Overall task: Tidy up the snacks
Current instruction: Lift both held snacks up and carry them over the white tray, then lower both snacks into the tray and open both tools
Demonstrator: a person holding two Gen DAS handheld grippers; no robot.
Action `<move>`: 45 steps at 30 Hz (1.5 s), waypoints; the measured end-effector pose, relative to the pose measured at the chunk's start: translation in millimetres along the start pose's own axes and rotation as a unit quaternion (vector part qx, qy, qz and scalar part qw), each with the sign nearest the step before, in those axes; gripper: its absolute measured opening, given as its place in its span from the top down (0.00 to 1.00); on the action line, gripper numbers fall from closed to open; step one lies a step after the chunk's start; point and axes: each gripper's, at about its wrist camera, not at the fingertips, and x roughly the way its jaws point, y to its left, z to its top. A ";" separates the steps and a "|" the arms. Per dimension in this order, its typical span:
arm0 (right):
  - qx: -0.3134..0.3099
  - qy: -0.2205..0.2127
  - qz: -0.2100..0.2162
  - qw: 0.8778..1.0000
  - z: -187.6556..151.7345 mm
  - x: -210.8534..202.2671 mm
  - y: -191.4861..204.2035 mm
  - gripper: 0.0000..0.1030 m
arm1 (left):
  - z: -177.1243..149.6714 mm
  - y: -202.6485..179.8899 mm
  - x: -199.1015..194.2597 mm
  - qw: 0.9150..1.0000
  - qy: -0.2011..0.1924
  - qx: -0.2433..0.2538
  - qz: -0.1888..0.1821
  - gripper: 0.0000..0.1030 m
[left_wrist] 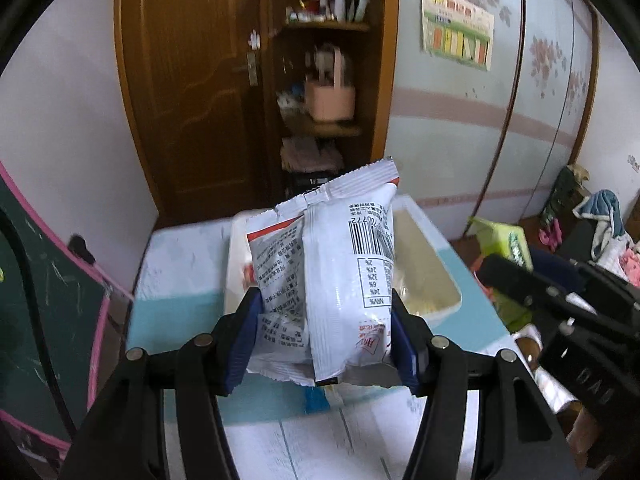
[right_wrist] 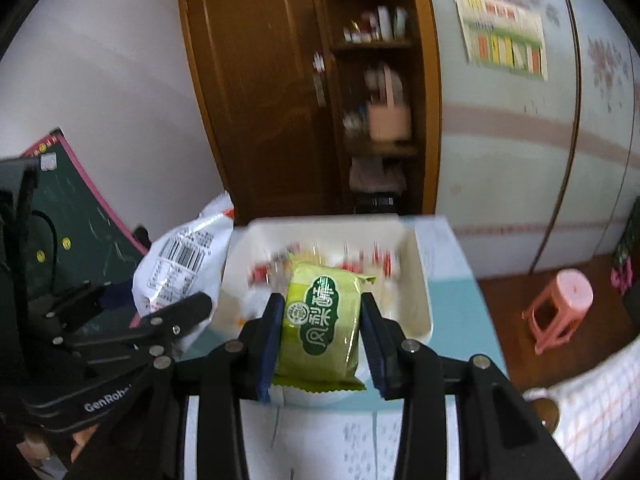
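Observation:
My left gripper (left_wrist: 326,312) is shut on a white snack packet (left_wrist: 332,280) with a barcode and red print, held upright above the table, in front of a white plastic bin (left_wrist: 434,240). My right gripper (right_wrist: 322,320) is shut on a green pastry packet (right_wrist: 320,320) and holds it over the near rim of the same white bin (right_wrist: 422,280), which holds several red-and-white snack packets (right_wrist: 320,260). The white packet also shows at the left of the right wrist view (right_wrist: 180,264). The green packet also shows at the right of the left wrist view (left_wrist: 506,240).
The bin stands on a small table with a blue and white cloth (left_wrist: 180,280). A green chalkboard (left_wrist: 44,300) leans at the left. A brown door and open shelf (left_wrist: 320,100) stand behind. A pink stool (right_wrist: 560,308) is on the floor at right.

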 end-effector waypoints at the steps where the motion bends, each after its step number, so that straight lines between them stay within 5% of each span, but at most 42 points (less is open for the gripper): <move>1: 0.001 -0.008 0.000 1.000 10.7 -2.2 -1.5 0.63 | 6.9 1.5 -2.6 1.000 -0.005 0.000 0.001 0.43; 15: 0.020 -0.037 0.003 0.999 95.9 33.7 -19.8 0.63 | 85.8 11.4 59.1 0.999 0.008 -0.013 0.032 0.43; 30: 0.036 0.049 -0.014 0.998 75.8 135.0 -32.2 0.62 | 72.4 13.5 176.4 0.995 0.093 -0.008 0.041 0.41; 31: 0.037 0.058 -0.015 0.998 71.9 142.8 -33.8 0.62 | 69.2 14.9 182.5 0.994 0.099 -0.008 0.042 0.39; 34: 0.044 0.080 -0.009 0.996 64.0 158.8 -37.2 0.57 | 58.4 16.4 203.2 0.992 0.125 -0.005 0.028 0.05; 37: 0.057 0.091 -0.005 0.994 58.0 168.7 -40.7 0.49 | 47.9 16.3 217.5 0.990 0.140 -0.004 0.024 0.04; 45: 0.060 0.100 -0.008 0.993 50.0 174.5 -40.1 0.47 | 34.8 20.1 223.0 0.988 0.155 -0.010 0.023 0.04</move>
